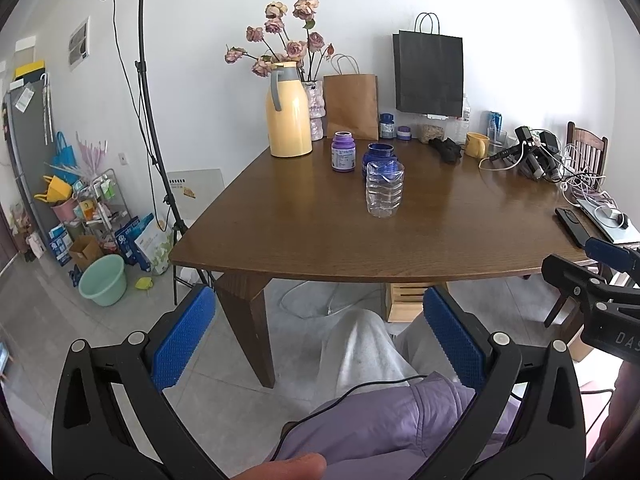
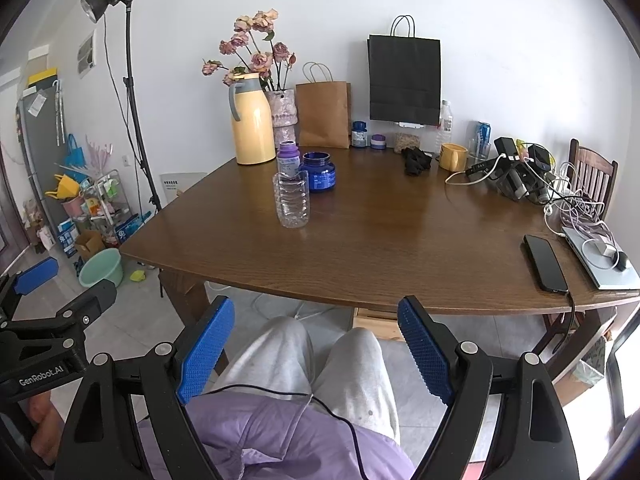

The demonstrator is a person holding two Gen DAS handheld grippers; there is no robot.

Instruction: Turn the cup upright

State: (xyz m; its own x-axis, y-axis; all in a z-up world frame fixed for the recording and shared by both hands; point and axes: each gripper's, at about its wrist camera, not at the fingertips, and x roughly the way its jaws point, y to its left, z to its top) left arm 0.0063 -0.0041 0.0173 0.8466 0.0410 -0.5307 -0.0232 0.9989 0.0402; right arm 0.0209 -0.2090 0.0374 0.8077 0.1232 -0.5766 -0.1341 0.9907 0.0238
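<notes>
A clear ribbed plastic cup (image 1: 385, 190) stands on the brown wooden table (image 1: 320, 240), open end up; it also shows in the right wrist view (image 2: 292, 199). My left gripper (image 1: 320, 340) is open and empty, held low in front of the table edge, above the person's lap. My right gripper (image 2: 316, 344) is open and empty too, also short of the table edge. Both are well apart from the cup. The right gripper shows at the right edge of the left wrist view (image 1: 600, 280).
Behind the cup stand a blue jar (image 1: 379, 158), a purple bottle (image 1: 343, 151) and a yellow thermos (image 1: 288, 114). Paper bags, a yellow mug (image 1: 476, 145), chargers and cables lie at the back right. A phone (image 2: 546, 263) and laptop (image 2: 600, 260) lie near the right edge.
</notes>
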